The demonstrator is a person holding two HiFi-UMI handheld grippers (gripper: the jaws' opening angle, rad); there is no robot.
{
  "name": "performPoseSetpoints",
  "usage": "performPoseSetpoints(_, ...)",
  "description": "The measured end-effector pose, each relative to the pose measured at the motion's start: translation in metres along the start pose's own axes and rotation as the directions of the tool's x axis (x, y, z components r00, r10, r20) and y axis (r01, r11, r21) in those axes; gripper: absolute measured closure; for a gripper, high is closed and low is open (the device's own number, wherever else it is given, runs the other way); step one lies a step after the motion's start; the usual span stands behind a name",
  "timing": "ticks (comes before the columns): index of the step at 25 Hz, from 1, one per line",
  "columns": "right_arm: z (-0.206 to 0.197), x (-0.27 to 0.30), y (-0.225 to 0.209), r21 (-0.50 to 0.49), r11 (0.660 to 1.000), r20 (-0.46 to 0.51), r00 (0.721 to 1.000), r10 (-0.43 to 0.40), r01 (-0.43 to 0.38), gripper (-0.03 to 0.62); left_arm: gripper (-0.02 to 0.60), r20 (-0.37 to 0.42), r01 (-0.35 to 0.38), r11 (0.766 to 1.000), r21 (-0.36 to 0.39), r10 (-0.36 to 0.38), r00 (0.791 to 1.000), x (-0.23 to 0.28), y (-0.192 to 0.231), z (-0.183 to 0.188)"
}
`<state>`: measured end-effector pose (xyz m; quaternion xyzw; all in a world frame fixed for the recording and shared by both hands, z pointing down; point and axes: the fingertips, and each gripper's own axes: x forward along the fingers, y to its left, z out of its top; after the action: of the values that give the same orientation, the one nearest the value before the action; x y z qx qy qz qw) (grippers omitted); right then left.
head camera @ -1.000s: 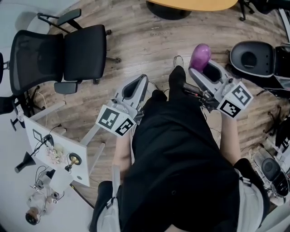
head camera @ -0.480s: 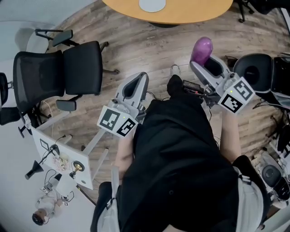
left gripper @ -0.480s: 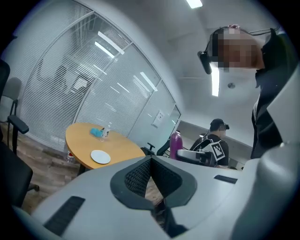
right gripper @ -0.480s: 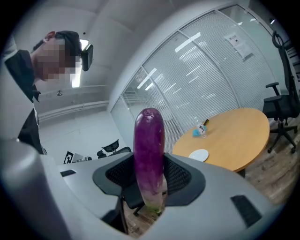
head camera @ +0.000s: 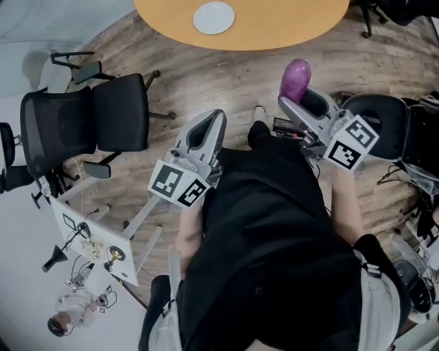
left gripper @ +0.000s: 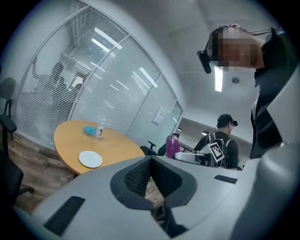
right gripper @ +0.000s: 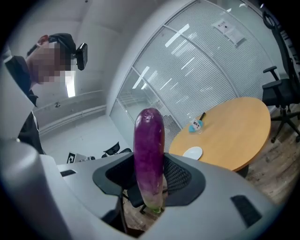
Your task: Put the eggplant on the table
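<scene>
Head view: we look down on the person's dark clothing and both handheld grippers held out over the wood-plank floor (head camera: 206, 65), short of the round orange table (head camera: 288, 27) at the top of the frame. The right gripper (head camera: 300, 101) has its jaws clamped on the purple eggplant (head camera: 295, 77), which juts out past the jaw tips toward the table but hangs over the floor, clear of the table's edge. In the right gripper view we see the grip plainly: the ribbed pads press on the eggplant's paler lower part from both sides, its green stem end sits low between them, and its rounded purple end stands well above the jaws. The jaws are part-way apart, only as wide as the eggplant makes them. The left gripper (head camera: 208, 130) is level with the right one and well apart from it, on the other side of the person's body. In the left gripper view we find its pads meeting at the tips, with nothing between them, so it is closed and empty. On the table lie a white plate (head camera: 213, 17) near the close edge and, farther back, a clear bottle (left gripper: 98, 131) beside a small blue thing (left gripper: 88, 130) that we cannot identify. A black office chair (head camera: 89, 120) stands on the floor to the left, and a second person (left gripper: 221, 140) with a headset is visible in the background of the left gripper view.
</scene>
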<state>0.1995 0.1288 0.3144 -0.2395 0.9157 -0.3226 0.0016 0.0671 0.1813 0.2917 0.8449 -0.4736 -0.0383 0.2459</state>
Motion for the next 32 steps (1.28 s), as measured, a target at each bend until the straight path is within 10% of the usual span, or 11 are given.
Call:
performPoseSetpoints(16,-0.002,0.043,-0.029,0.01,0.998,-0.092,0.994,0.064,-0.063,0.393,0.571,-0.081,-0.039,0.999,-0.021,0.037,0.996,0.046,0.013,-0.003)
performPoseSetpoints(32,0.045,0.154,-0.031,-0.136,0.983,-0.043,0.991,-0.129,0.122,0.393,0.571,-0.072,0.161,0.986,0.034,-0.159,0.985,0.067,0.127,0.079)
